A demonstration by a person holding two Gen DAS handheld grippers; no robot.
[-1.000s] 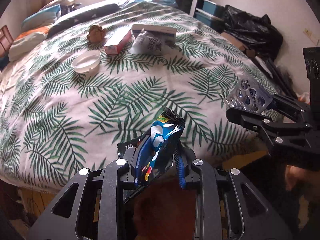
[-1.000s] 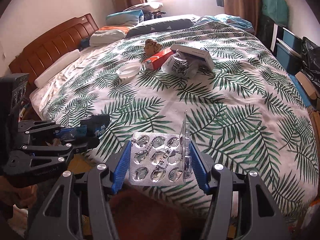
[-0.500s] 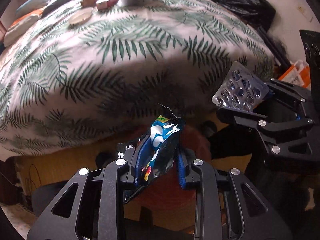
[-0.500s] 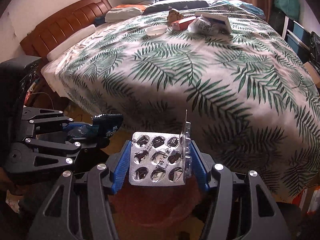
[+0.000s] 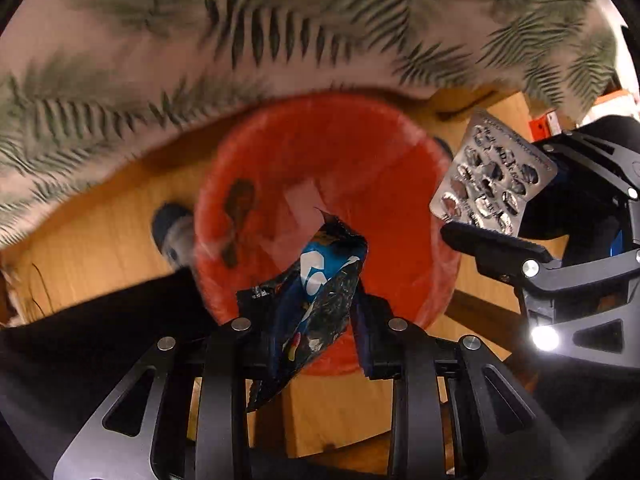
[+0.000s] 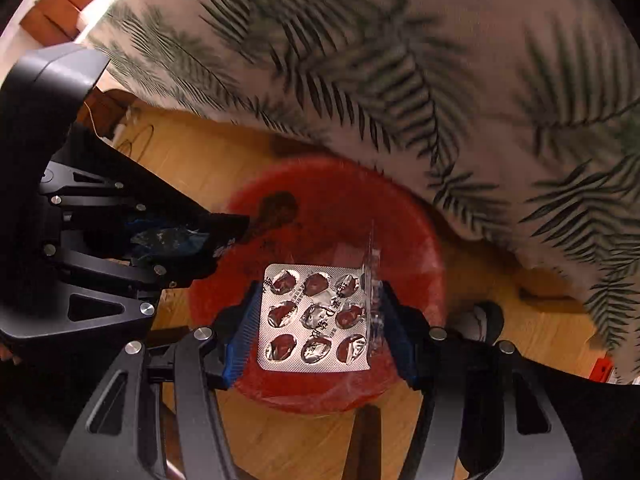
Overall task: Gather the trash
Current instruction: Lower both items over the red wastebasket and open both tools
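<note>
Item one: we hold a crumpled snack wrapper (image 5: 320, 292) clamped in the left hand-held gripper (image 5: 316, 320), above the red bin (image 5: 384, 160) on the floor. Light, soft, crinkly; we judge any pinch holds.

Item two: an emptied blister pack (image 6: 316, 316) clamped edgewise in the right hand-held gripper (image 6: 320, 320), over the same bin. Light, springy; best gripped by its edges.

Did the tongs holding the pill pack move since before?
Yes. The right tongs, shut on the pill pack, went down off the leafy bedspread. Before, the bed top lay ahead; now they hang over the red bin on the floor.
</note>
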